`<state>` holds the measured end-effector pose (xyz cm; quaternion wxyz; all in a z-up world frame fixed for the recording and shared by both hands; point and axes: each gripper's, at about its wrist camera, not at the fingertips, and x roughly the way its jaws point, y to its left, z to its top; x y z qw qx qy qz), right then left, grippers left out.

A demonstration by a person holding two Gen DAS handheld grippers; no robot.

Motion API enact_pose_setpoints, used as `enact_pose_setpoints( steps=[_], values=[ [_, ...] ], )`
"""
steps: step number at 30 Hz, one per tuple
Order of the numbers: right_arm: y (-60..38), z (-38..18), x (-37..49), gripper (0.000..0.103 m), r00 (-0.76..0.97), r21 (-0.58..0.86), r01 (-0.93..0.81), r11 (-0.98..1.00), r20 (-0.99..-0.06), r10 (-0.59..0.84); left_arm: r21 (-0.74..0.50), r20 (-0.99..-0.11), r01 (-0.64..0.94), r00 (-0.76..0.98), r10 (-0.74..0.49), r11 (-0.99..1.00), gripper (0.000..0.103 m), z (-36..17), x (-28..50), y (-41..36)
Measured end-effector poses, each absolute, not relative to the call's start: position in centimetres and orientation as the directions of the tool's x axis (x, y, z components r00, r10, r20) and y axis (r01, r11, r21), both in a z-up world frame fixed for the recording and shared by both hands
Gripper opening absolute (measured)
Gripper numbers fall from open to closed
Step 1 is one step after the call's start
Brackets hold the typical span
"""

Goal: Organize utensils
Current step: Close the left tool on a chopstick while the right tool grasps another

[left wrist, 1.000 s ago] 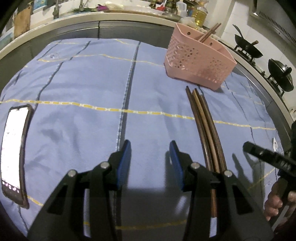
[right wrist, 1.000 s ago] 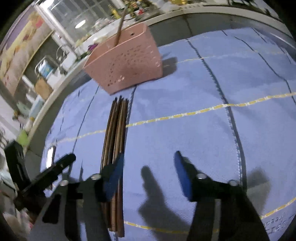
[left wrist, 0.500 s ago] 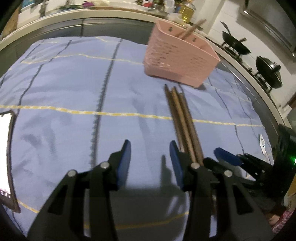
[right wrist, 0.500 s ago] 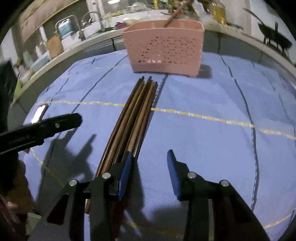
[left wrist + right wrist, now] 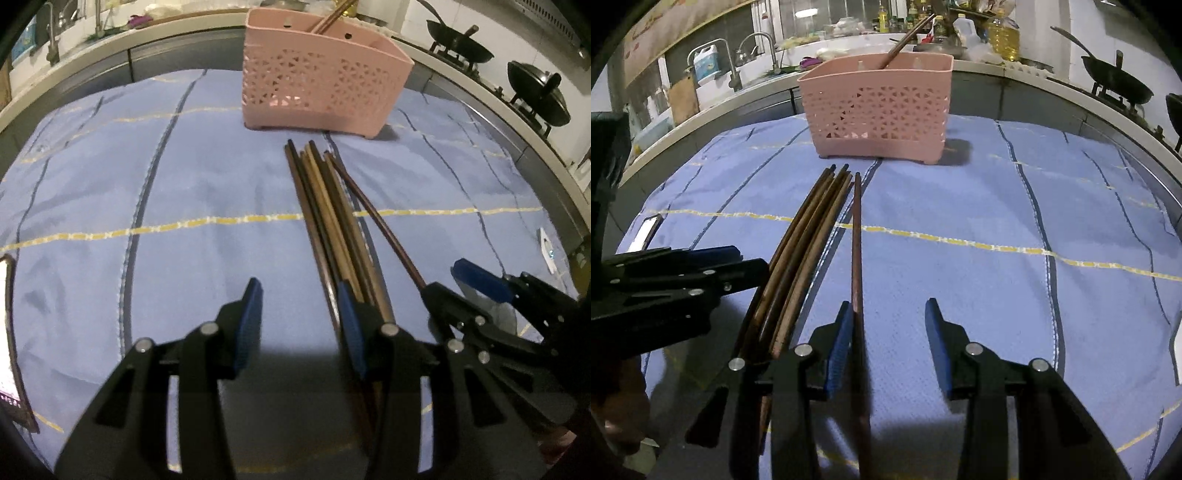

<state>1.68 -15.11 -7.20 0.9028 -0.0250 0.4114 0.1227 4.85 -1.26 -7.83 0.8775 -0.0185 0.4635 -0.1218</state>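
Note:
A bundle of several brown chopsticks (image 5: 328, 218) lies on the blue cloth, pointing at a pink perforated basket (image 5: 321, 96) that holds a chopstick (image 5: 905, 40). The bundle (image 5: 805, 229) and basket (image 5: 879, 110) also show in the right wrist view. My left gripper (image 5: 299, 299) is open, its right finger over the bundle's near end. My right gripper (image 5: 888, 321) is open; one chopstick (image 5: 857, 266) has split off from the bundle and lies against the inner side of its left finger. The right gripper also shows in the left wrist view (image 5: 443, 280).
A lit phone (image 5: 7, 332) lies at the cloth's left edge. Beyond the table's rim are a sink with taps (image 5: 738, 62), bottles (image 5: 1001, 37) and black woks (image 5: 461, 51) on a stove at the right.
Both grippers moved closer to the chopsticks. One chopstick has separated from the bundle to the right and now lies between my right gripper's fingers.

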Motion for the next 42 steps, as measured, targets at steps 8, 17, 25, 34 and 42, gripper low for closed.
enact_pose_setpoints(
  steps=[8,17,25,34,42],
  values=[
    [-14.1,-7.7,1.2,0.040,0.643,0.014,-0.279,0.960,-0.740,0.197,-0.072,-0.810,0.173,0.564,-0.159,0.982,0.041,-7.6,5.6,-2.3],
    [-17.2,-7.6,2.0,0.040,0.657,0.030,-0.177,0.984,-0.741,0.140,-0.099,-0.811,0.161,0.559,-0.174,0.982,0.036,-7.6,6.0,-0.4],
    [-15.4,-7.7,1.6,0.026,0.652,0.010,-0.239,0.971,-0.739,0.168,-0.003,-0.817,0.171,0.568,-0.101,0.985,0.038,-7.9,5.8,-1.8],
    [-19.5,-7.4,2.0,0.007,0.622,0.102,-0.144,0.984,-0.764,0.170,-0.073,-0.818,0.207,0.548,-0.178,0.976,0.007,-7.8,5.2,-0.4],
    [-20.3,-7.5,-1.4,0.007,0.556,0.158,-0.192,0.969,-0.796,0.240,-0.174,-0.830,0.247,0.484,-0.277,0.953,0.007,-8.1,2.6,2.3]
  ],
)
